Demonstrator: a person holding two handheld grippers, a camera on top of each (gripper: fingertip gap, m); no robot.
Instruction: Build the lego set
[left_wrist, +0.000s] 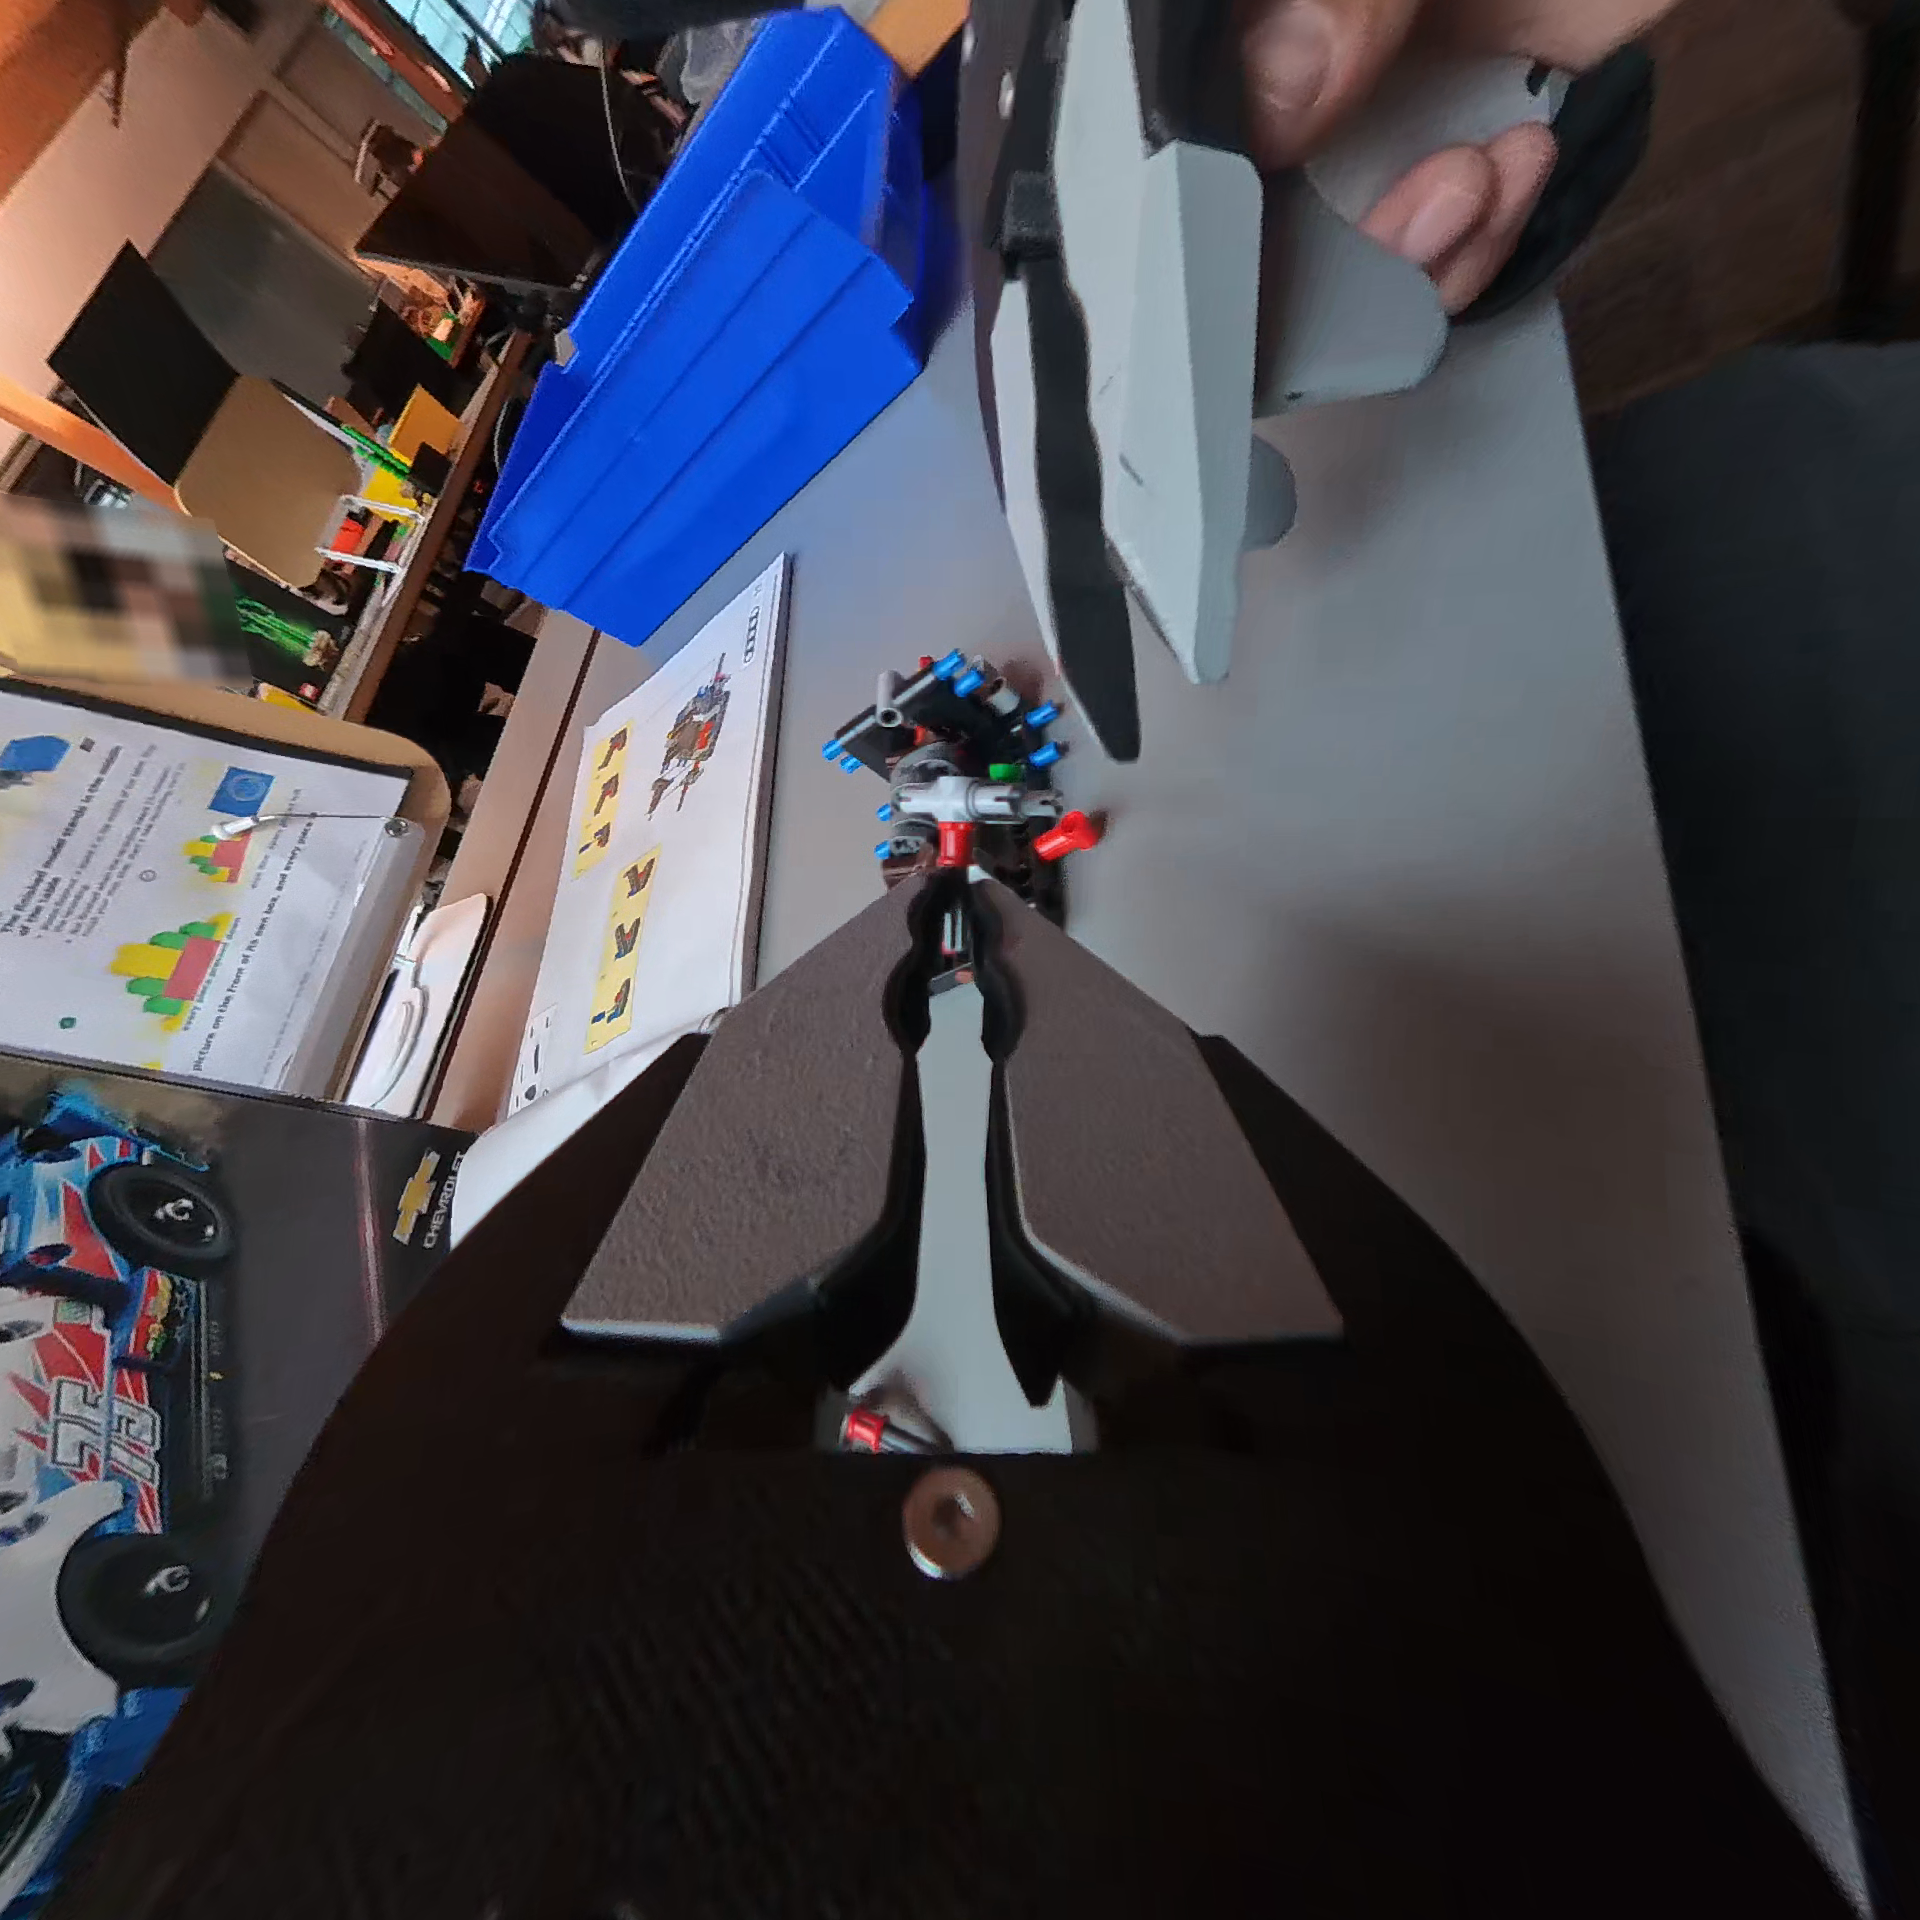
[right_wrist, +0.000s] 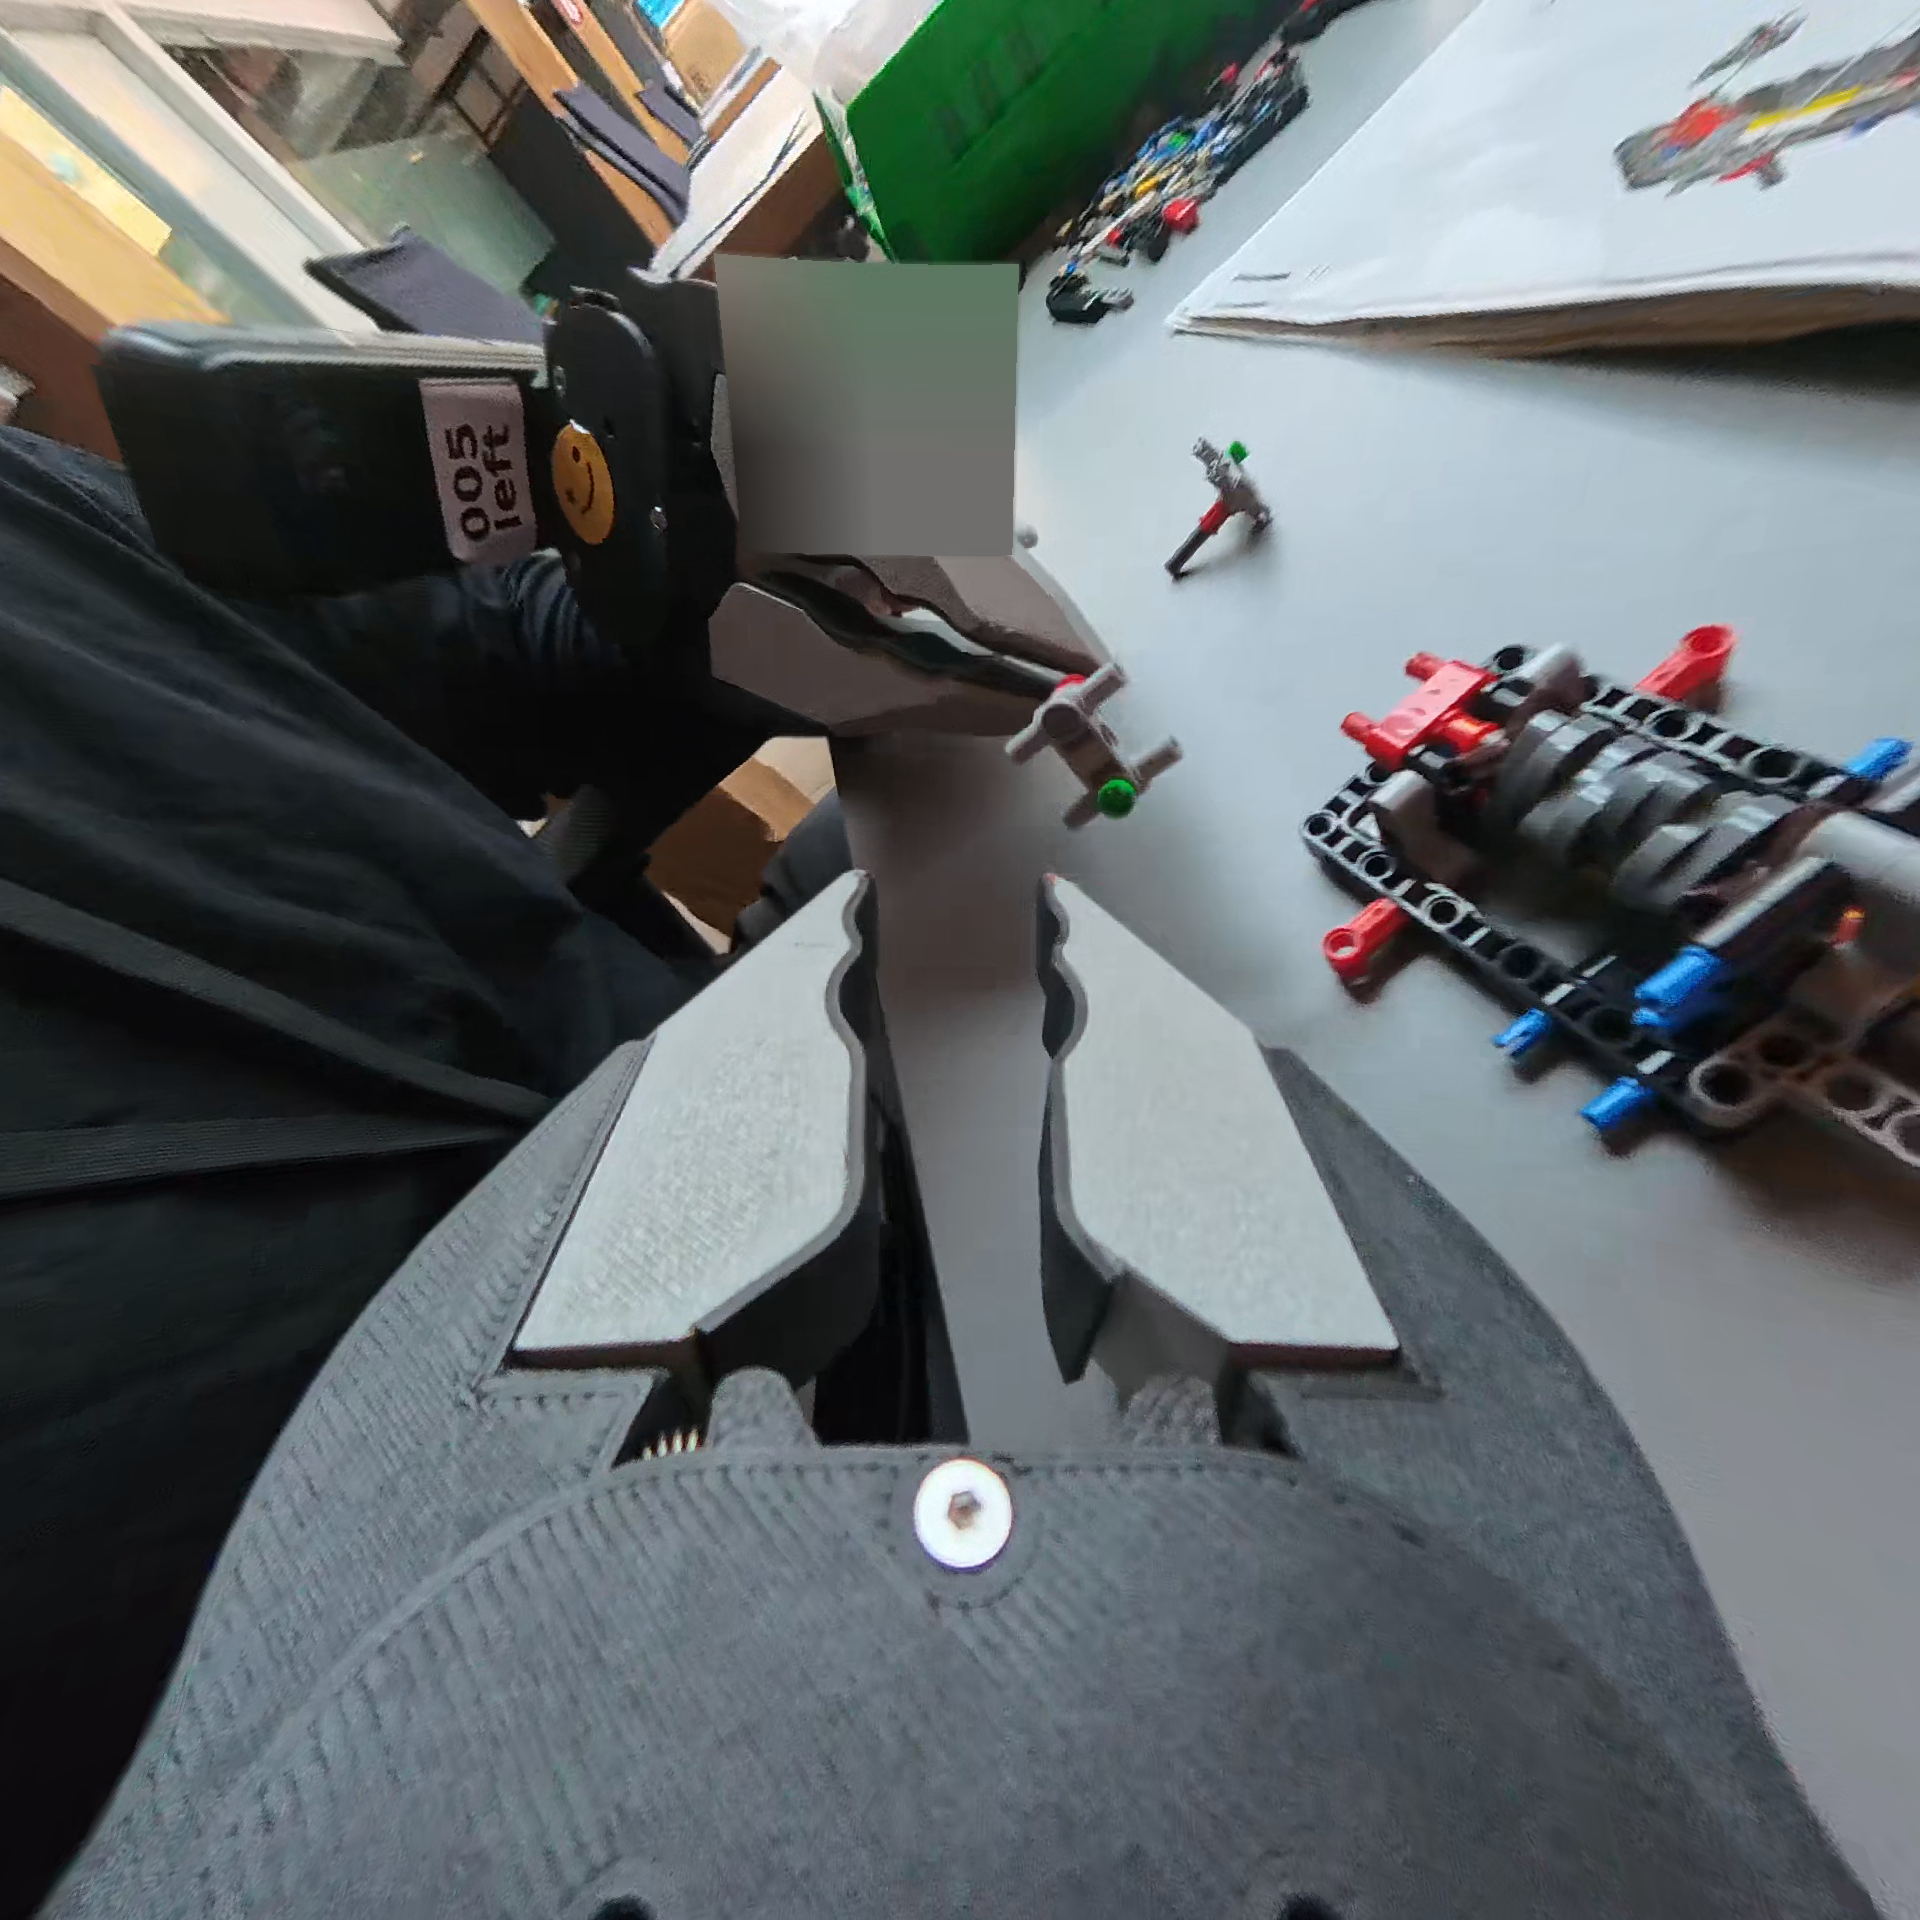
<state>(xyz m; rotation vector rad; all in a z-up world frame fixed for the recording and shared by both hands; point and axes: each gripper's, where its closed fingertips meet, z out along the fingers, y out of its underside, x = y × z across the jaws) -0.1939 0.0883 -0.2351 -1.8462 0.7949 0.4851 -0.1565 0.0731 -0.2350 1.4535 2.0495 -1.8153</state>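
My left gripper (left_wrist: 951, 935) is shut on a small grey-and-red lego sub-assembly (left_wrist: 961, 816) and holds it above the grey table. The right wrist view shows it (right_wrist: 1091, 743) with a green pin, sticking out of the left gripper (right_wrist: 1060, 681). The black lego frame (right_wrist: 1610, 862) with blue pins, red connectors and a dark grey core lies on the table; it is also in the left wrist view (left_wrist: 956, 717), just beyond the held piece. My right gripper (right_wrist: 956, 904) is open and empty, left of the frame. It hangs above the frame in the left wrist view (left_wrist: 1122, 468).
A second small sub-assembly (right_wrist: 1221, 509) lies on the table. An open instruction booklet (left_wrist: 675, 831) lies by a blue bin (left_wrist: 707, 343). A green bin (right_wrist: 987, 135) and a pile of loose pieces (right_wrist: 1174, 197) are at the far end. The set's box (left_wrist: 156, 1351) is at left. Left tips to right tips: about 4 centimeters.
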